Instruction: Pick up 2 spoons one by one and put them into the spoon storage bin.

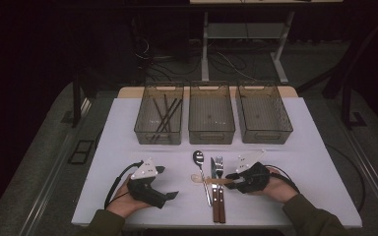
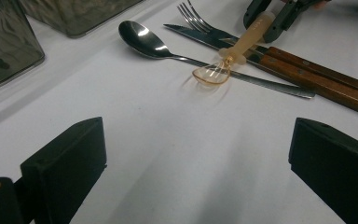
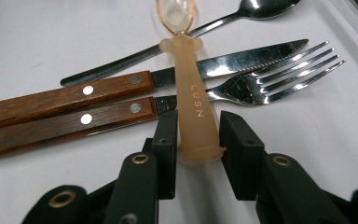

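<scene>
A translucent amber plastic spoon (image 3: 189, 88) lies across a wooden-handled knife (image 3: 242, 60) and fork (image 3: 279, 77), its bowl resting on the handle of a metal spoon (image 3: 121, 63). My right gripper (image 3: 199, 119) is shut on the end of the plastic spoon's handle, a pad against each side. In the high view this cutlery sits at the table's front centre, with the right gripper (image 1: 230, 178) just right of it. Left of the cutlery, my left gripper (image 1: 170, 183) rests open on the white table; its own view shows nothing between the jaws.
Three translucent bins stand in a row at the back: the left bin (image 1: 142, 123) holds dark chopsticks (image 1: 166, 115), while the middle bin (image 1: 211, 129) and the right bin (image 1: 264, 132) look bare inside. The table's front edge (image 1: 187, 223) runs just below the hands.
</scene>
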`<state>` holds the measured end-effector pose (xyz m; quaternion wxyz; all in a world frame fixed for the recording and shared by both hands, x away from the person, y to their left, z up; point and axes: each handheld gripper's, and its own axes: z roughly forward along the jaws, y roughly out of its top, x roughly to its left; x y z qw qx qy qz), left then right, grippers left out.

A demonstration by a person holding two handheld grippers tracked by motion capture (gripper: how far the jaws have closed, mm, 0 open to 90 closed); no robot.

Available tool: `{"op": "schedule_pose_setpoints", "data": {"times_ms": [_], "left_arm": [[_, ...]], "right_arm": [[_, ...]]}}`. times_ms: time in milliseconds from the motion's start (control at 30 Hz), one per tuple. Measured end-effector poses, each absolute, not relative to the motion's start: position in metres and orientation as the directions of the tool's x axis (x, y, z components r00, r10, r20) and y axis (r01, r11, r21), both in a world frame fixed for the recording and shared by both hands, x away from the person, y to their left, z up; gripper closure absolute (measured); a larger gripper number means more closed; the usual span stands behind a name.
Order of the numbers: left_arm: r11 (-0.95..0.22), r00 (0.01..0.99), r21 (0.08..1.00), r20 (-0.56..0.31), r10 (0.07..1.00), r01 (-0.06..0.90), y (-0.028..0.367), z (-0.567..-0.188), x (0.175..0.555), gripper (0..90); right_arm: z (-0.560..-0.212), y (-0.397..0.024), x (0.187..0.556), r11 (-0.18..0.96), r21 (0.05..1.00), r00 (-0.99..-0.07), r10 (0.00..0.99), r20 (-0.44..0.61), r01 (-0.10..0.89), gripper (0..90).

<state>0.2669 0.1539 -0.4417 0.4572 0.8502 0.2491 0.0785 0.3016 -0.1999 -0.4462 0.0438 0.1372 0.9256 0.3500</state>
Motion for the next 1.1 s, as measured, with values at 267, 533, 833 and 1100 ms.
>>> {"op": "schedule_pose_setpoints", "data": {"times_ms": [267,533,833,1100], "left_arm": [[-0.458,0.864,0.817,-0.093,0.495,0.350,0.154,-0.442,0.267,2.9],[-0.457,0.864,0.818,-0.093,0.495,0.350,0.154,-0.442,0.267,3.0],[-0.458,0.864,0.818,-0.092,0.494,0.349,0.154,-0.441,0.267,3.2],[-0.458,0.865,0.818,-0.091,0.494,0.348,0.154,-0.441,0.267,3.2]], "right_arm": [[-0.446,-0.199,0.301,0.720,0.658,-0.961,0.276,0.017,0.219,71.7],[-0.443,-0.202,0.301,0.703,0.671,-0.955,0.294,0.027,0.236,72.2],[-0.438,-0.205,0.301,0.676,0.695,-0.952,0.305,0.038,0.244,72.7],[-0.433,-0.205,0.298,0.640,0.720,-0.945,0.321,0.068,0.269,72.7]]}}
